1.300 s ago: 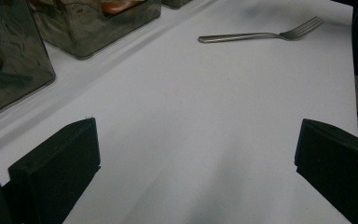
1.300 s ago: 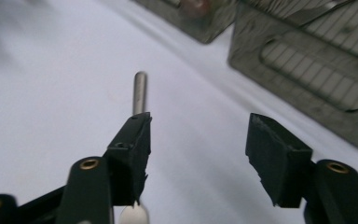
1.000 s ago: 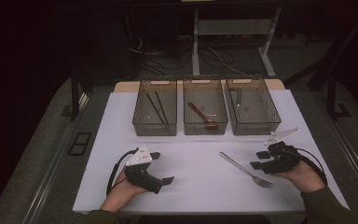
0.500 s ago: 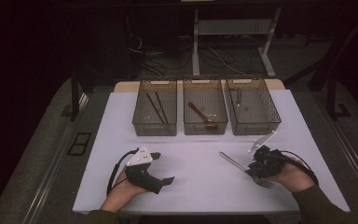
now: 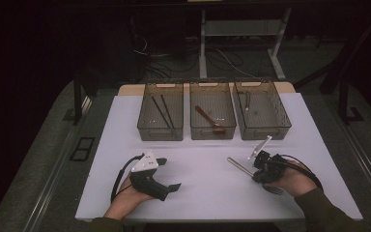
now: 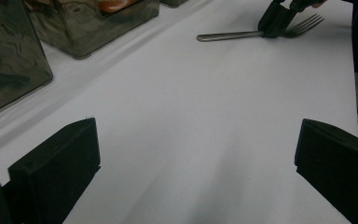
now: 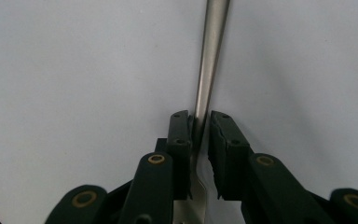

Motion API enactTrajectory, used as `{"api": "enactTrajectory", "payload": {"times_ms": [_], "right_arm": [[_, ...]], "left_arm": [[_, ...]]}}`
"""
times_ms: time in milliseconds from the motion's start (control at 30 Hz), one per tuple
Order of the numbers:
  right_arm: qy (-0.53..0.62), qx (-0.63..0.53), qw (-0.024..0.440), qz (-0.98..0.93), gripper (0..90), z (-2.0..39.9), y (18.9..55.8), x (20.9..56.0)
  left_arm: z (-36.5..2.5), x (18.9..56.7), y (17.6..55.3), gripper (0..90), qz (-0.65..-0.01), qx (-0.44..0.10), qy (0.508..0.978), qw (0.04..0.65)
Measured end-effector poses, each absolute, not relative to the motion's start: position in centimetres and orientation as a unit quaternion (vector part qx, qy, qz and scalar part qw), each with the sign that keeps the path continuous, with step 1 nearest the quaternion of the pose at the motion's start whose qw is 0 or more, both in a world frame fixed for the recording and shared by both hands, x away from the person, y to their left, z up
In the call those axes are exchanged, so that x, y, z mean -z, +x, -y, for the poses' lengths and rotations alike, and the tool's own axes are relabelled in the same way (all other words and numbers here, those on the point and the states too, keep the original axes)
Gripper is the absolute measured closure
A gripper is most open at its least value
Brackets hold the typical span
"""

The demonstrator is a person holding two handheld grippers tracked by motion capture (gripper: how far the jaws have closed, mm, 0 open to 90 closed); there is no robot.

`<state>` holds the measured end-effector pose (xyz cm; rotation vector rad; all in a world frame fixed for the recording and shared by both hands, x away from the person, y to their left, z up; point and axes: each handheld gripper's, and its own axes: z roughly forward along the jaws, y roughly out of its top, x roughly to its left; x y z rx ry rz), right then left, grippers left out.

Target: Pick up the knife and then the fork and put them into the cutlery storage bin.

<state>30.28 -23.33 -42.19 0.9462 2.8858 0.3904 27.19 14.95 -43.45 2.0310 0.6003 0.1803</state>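
A metal fork [image 5: 240, 166] lies on the white table top [image 5: 207, 198] at the right front, its handle pointing back left. My right gripper [image 5: 257, 176] comes down over the fork's neck. Its jaws have just been closing, and in the right gripper view [image 7: 200, 128] both pads meet the sides of the fork [image 7: 212, 56] just above the tines. My left gripper [image 5: 170, 174] rests at the left front, held in a hand. In the left gripper view its jaws [image 6: 196, 154] stand wide open over bare table, with the fork [image 6: 228, 35] and the right gripper [image 6: 275, 21] farther off.
Three clear bins stand in a row at the back of the table. The left bin [image 5: 160, 134] holds dark sticks, the middle bin [image 5: 212, 135] a reddish-brown spoon, and the right bin [image 5: 265, 134] a metal utensil. Beyond the table are cables and a stand on a dark floor.
My right gripper has moved left and down from beside the fork onto its neck, and its jaws have drawn together around it. The left gripper has not moved.
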Motion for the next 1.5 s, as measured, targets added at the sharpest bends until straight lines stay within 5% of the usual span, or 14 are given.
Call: {"api": "enactTrajectory", "payload": {"times_ms": [900,1500], "right_arm": [[0.342,-0.186,0.026,-0.921,84.6,25.4,30.4,41.3],[0.389,-0.277,0.069,-0.876,84.6,29.4,30.2,38.6]], "left_arm": [[-15.0,43.4,27.2,0.0,-0.247,-0.074,0.834,0.488],[-15.0,43.4,27.2,0.0,-0.247,-0.075,0.834,0.487]]}}
